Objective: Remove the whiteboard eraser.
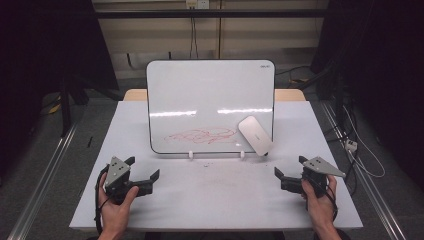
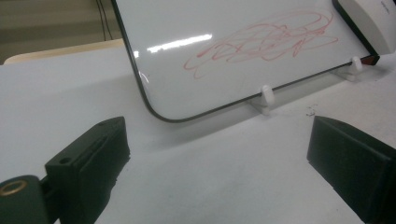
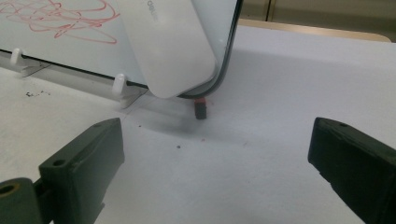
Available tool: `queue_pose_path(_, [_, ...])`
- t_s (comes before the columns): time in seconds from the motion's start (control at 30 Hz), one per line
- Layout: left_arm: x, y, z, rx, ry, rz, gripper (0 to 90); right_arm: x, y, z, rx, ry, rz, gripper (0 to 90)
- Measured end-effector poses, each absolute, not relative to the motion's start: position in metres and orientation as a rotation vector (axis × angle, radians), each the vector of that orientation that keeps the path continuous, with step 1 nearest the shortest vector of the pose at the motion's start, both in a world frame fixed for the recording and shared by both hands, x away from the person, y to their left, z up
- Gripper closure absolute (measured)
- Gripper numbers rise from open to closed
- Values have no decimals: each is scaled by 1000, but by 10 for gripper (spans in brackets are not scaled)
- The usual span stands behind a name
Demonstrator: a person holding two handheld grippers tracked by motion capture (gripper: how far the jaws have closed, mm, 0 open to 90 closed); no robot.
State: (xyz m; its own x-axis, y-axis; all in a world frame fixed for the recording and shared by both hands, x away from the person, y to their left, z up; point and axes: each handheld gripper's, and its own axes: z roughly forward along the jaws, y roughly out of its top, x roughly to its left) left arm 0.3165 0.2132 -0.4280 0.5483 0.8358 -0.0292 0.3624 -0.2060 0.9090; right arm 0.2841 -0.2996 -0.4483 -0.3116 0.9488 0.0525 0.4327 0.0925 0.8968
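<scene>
1. The whiteboard (image 1: 210,105) stands propped on two small white clips (image 1: 190,154) toward the far side of the bench (image 1: 215,200), leaning back slightly, its face toward the person.
2. A red scribble (image 1: 201,135) covers the lower middle of the whiteboard; in the left gripper view the scribble (image 2: 264,42) appears whole and unsmeared.
3. A white eraser (image 1: 255,135) clings to the whiteboard's lower right corner, tilted, just to the right of the scribble and not touching it. In the right gripper view the eraser (image 3: 163,44) overhangs the whiteboard's bottom edge, with a small dark and red object (image 3: 201,108) on the bench beneath the corner; what it is cannot be told.
4. The left tongs (image 1: 145,175) rest low over the near left of the bench, jaws spread wide and empty, well apart from the whiteboard.
5. The right tongs (image 1: 289,172) sit at the near right, jaws likewise spread and empty, pointing toward the eraser but near rather than touching.
6. Judged progress: wiping the whiteboard has not begun. The eraser is not yet grasped and all of the scribble remains. Left to do: take the eraser, probably with the right tongs, steady the whiteboard if needed, and rub the scribble away.
</scene>
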Motion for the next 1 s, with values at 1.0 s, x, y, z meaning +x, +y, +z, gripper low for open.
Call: queue_pose_path(1.0, [316, 205, -427, 1808, 977, 572, 54, 307, -272, -435, 1283, 1929, 1132, 54])
